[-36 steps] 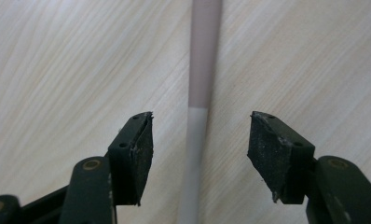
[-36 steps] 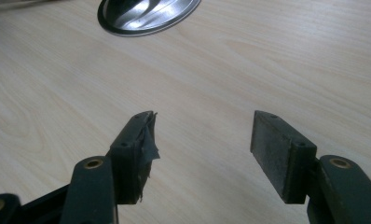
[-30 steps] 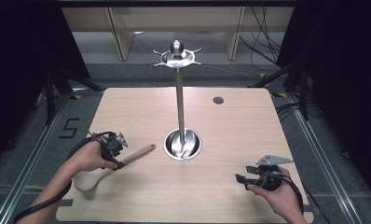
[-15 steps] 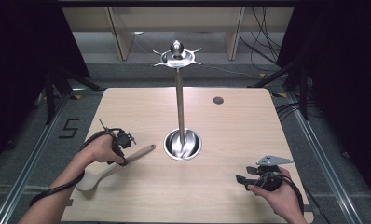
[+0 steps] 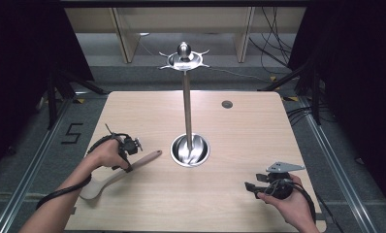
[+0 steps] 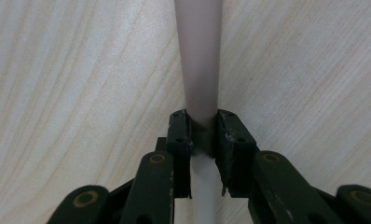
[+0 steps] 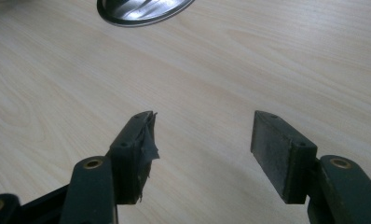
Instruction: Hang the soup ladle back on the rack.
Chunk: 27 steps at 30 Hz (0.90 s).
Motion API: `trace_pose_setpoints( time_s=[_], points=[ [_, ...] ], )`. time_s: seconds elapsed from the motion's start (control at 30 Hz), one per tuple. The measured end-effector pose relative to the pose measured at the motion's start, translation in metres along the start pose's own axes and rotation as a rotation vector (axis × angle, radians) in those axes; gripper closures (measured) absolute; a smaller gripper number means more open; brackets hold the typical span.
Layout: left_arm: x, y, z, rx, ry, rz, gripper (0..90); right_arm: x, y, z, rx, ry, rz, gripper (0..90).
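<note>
A: Where's the spoon (image 5: 118, 172)?

B: Flat on the counter (image 5: 259, 131), left of the stand (image 5: 189, 145). My left gripper (image 6: 203, 140) just closed its jaws and they're clamped on the handle now.

A: And the right gripper (image 7: 200, 149)?

B: Jaws wide apart over bare wood, nothing in them.

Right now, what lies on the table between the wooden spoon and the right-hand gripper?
In the high view, the metal stand's round base sits between the wooden spoon and the right gripper; otherwise bare tabletop.
</note>
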<state>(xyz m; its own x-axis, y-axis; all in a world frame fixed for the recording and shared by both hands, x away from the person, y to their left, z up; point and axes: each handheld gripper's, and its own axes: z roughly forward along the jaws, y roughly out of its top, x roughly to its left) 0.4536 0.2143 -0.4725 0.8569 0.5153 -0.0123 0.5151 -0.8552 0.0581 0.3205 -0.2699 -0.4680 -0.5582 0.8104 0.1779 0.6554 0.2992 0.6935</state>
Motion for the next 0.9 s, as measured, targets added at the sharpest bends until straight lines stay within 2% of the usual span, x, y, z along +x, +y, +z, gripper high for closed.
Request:
trace_pose_setpoints(
  time_s=[0.03, 0.1, 0.13, 0.17, 0.2, 0.23, 0.3, 0.33, 0.37, 0.4, 0.43, 0.5, 0.53, 0.57, 0.6, 0.73, 0.8, 0.83, 0.87, 0.9],
  points=[
    [-0.001, -0.002, -0.001, -0.01, -0.009, 0.003, 75.8, 0.0, 0.0, 0.0, 0.002, 0.002, 0.004, 40.3],
    [-0.004, -0.007, -0.006, -0.056, 0.002, 0.008, 76.0, -0.002, 0.0, 0.0, -0.006, -0.006, -0.027, 40.3],
    [-0.005, -0.01, -0.009, -0.077, 0.013, 0.01, 76.0, 0.0, 0.0, 0.0, 0.001, 0.001, 0.014, 40.3],
    [-0.005, -0.01, -0.009, -0.077, 0.013, 0.01, 76.0, -0.002, 0.0, 0.0, -0.003, -0.001, -0.015, 40.3],
    [-0.007, -0.014, -0.014, -0.103, 0.025, 0.013, 76.0, -0.002, 0.0, 0.0, -0.003, -0.001, -0.015, 40.3],
    [-0.009, -0.017, -0.018, -0.139, 0.031, -0.001, 76.1, -0.002, 0.0, 0.0, -0.002, -0.003, -0.013, 40.3],
    [-0.014, -0.028, -0.03, -0.226, 0.056, -0.012, 76.1, -0.001, 0.0, 0.001, 0.002, 0.002, -0.007, 40.3],
    [-0.014, -0.028, -0.03, -0.226, 0.056, -0.012, 76.1, -0.001, 0.0, 0.001, 0.002, 0.002, -0.007, 40.3],
    [-0.013, -0.037, -0.044, -0.243, 0.081, 0.019, 76.1, -0.001, 0.0, 0.0, -0.002, -0.011, -0.018, 40.3],
    [-0.015, -0.041, -0.047, -0.283, 0.09, 0.017, 76.1, -0.001, 0.0, 0.0, 0.0, -0.001, -0.008, 40.3],
    [-0.015, -0.041, -0.047, -0.283, 0.09, 0.017, 76.2, -0.001, 0.0, 0.0, 0.0, -0.001, -0.008, 40.3],
    [-0.018, -0.052, -0.057, -0.342, 0.105, 0.015, 76.2, 0.0, 0.0, 0.0, 0.007, -0.002, -0.001, 40.3],
    [-0.022, -0.059, -0.062, -0.412, 0.12, -0.023, 76.2, 0.0, 0.0, 0.0, 0.005, -0.001, -0.004, 40.3],
    [-0.024, -0.066, -0.067, -0.432, 0.125, -0.016, 76.2, 0.0, 0.0, 0.0, 0.008, -0.001, 0.001, 40.3],
    [-0.024, -0.066, -0.067, -0.432, 0.125, -0.016, 76.2, 0.0, 0.0, 0.0, 0.008, -0.001, 0.001, 40.3],
    [-0.031, -0.087, -0.077, -0.544, 0.143, -0.05, 76.2, -0.001, 0.0, 0.001, 0.0, -0.003, -0.01, 40.3],
    [-0.032, -0.096, -0.082, -0.579, 0.171, -0.041, 76.2, -0.001, 0.0, 0.001, 0.002, 0.002, -0.007, 40.3],
    [-0.034, -0.102, -0.083, -0.623, 0.188, -0.068, 76.3, 0.0, 0.0, 0.001, 0.004, -0.002, 0.005, 40.3],
    [-0.034, -0.104, -0.084, -0.635, 0.192, -0.072, 76.3, 0.0, 0.0, 0.001, 0.004, -0.002, 0.005, 40.3],
    [-0.035, -0.113, -0.088, -0.666, 0.198, -0.068, 76.3, -0.001, 0.0, 0.001, 0.001, -0.004, -0.009, 40.3]
  ],
)
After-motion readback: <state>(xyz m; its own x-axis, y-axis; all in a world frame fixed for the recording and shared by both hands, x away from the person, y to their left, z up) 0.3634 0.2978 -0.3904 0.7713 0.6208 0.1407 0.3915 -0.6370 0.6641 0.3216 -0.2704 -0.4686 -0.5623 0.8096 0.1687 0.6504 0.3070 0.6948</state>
